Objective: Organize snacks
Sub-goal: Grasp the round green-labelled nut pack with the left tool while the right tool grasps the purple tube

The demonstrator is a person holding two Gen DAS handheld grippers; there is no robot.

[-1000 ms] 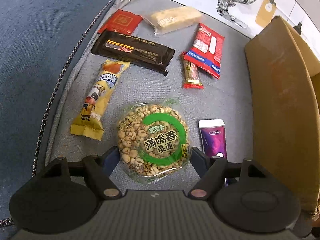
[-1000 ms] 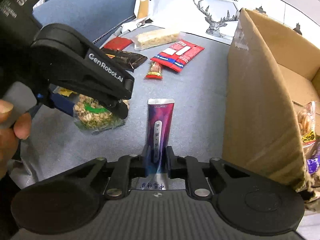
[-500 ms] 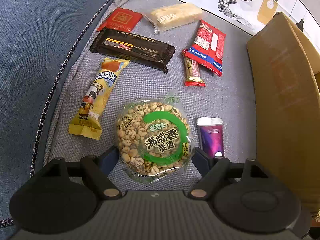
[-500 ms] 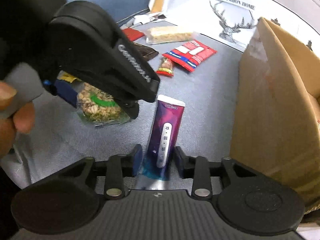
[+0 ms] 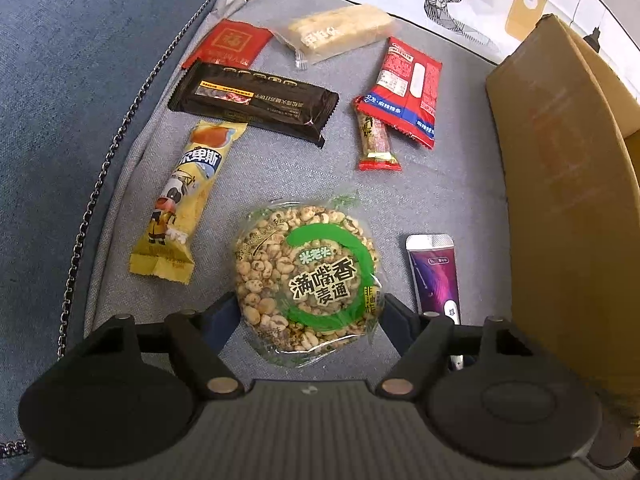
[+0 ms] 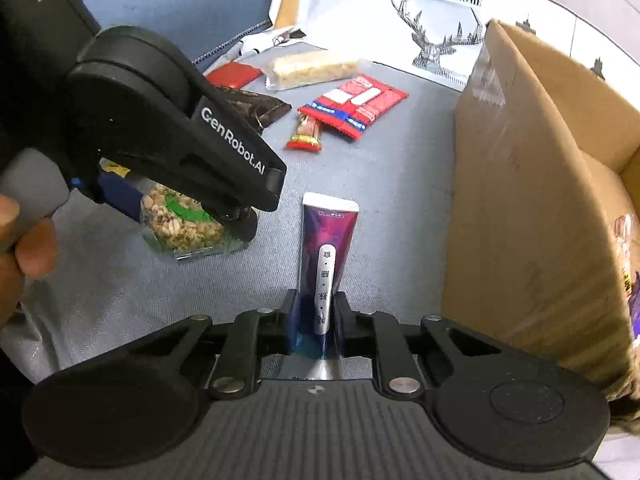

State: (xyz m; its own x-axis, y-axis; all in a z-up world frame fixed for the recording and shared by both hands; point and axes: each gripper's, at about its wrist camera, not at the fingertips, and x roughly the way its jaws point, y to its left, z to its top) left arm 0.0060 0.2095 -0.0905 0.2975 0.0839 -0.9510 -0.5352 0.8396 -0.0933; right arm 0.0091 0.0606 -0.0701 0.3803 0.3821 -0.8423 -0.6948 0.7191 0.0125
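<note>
A round clear pack of puffed grain with a green ring label point(image 5: 306, 280) sits between the fingers of my left gripper point(image 5: 306, 314), which press its two sides; it also shows in the right wrist view point(image 6: 182, 224). My right gripper point(image 6: 317, 316) is shut on a purple tube-shaped packet point(image 6: 326, 256), whose far end points away over the grey cloth. The packet also shows in the left wrist view point(image 5: 434, 276). An open cardboard box point(image 6: 532, 208) stands just right of both grippers, with some snacks inside.
On the grey cloth lie a yellow bar point(image 5: 184, 200), a black bar point(image 5: 256, 100), a red sachet point(image 5: 232, 44), a pale rice bar point(image 5: 340, 32), a red-blue packet point(image 5: 408, 88) and a small red bar point(image 5: 376, 144). A blue cushion point(image 5: 60, 100) borders the left.
My right gripper opened around the purple packet half a second ago and has shut on it again. The left gripper has narrowed onto the puffed grain pack.
</note>
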